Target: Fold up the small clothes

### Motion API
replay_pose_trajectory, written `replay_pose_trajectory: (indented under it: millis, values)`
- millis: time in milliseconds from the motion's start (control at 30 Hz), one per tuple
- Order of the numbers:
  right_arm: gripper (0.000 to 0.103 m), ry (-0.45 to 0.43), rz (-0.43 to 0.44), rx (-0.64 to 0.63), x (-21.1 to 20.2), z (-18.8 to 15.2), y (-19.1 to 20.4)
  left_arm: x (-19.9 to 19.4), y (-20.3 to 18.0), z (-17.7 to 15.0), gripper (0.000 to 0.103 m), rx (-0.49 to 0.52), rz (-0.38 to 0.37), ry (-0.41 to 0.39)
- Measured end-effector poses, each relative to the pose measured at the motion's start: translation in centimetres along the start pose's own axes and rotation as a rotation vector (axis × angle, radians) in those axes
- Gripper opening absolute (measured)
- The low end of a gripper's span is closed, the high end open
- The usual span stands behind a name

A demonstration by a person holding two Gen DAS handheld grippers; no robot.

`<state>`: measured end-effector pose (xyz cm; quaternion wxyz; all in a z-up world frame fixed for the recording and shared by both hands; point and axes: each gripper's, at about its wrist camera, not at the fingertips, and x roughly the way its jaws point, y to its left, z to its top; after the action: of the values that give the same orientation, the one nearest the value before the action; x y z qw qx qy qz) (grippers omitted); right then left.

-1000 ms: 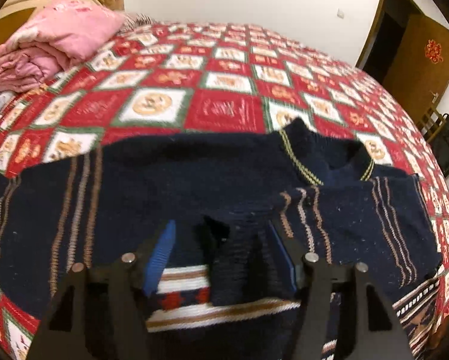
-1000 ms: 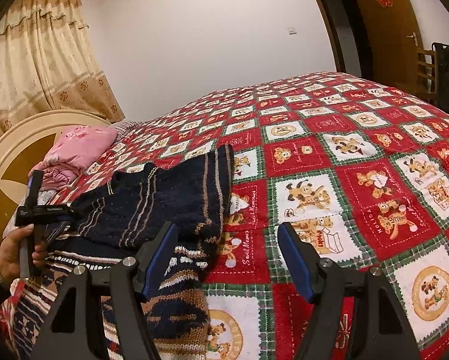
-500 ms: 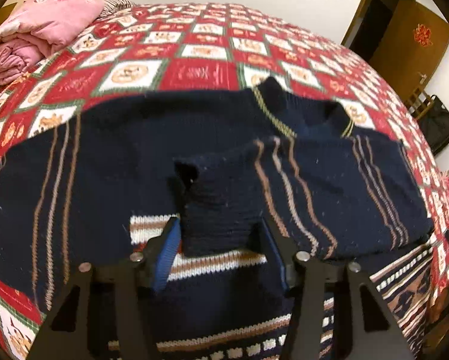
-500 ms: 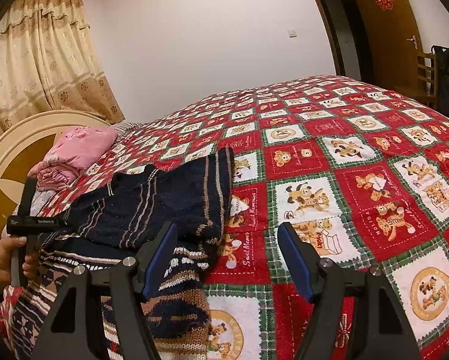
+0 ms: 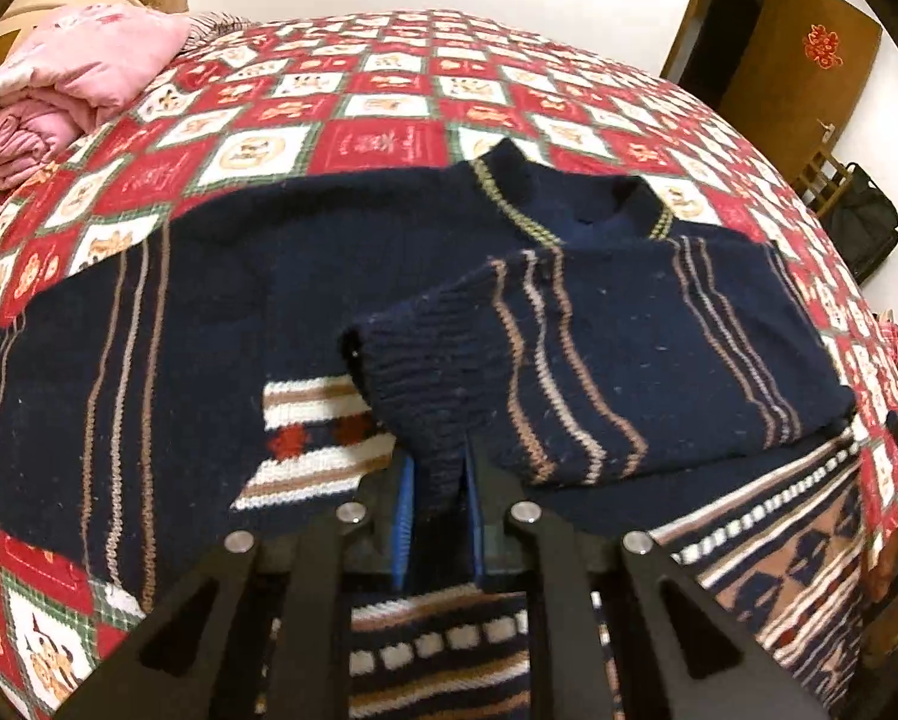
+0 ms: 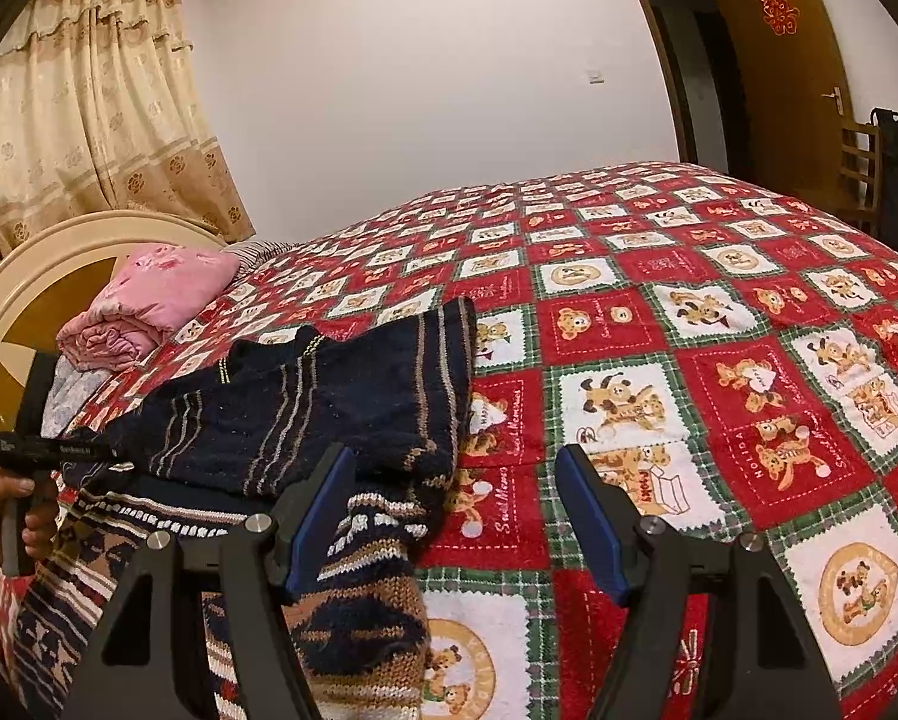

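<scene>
— Fingers, left?
— Pinched on the sweater's ribbed sleeve cuff (sleeve folded across the chest).
— Right fingers?
— Spread wide, holding nothing.
— Location?
— Navy sweater lies flat on the bed, near its headboard-side edge.
</scene>
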<state>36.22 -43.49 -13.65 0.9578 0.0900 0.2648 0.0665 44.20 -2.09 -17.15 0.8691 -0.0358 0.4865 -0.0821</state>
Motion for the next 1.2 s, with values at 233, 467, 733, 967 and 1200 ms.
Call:
replay_pose_trajectory:
  millis: [233, 467, 733, 967, 1200]
  values:
    - [0.070, 0.006, 0.005, -0.003, 0.2, -0.1, 0.1, -0.5, -0.1, 0.1, 0.017, 0.018, 0.004, -0.006]
    - [0.070, 0.010, 0.008, -0.008, 0.2, 0.0, 0.2, -1.4, -0.1, -0.2, 0.065, 0.043, 0.087, -0.047]
    - [0.070, 0.026, 0.006, -0.076, 0.1, -0.1, 1.9, -5.9, 6.0, -1.1, 0.079, -0.005, 0.173, -0.143]
    - [0.070, 0.047, 0.020, -0.128, 0.3, -1.1, 2.8, -7.8, 18.9, -3.0, 0.079, -0.168, 0.364, -0.155]
    - [0.070, 0.042, -0.006, -0.180, -0.9, -0.6, 5.4, -9.0, 31.0, -4.5, 0.079, -0.364, 0.524, -0.147]
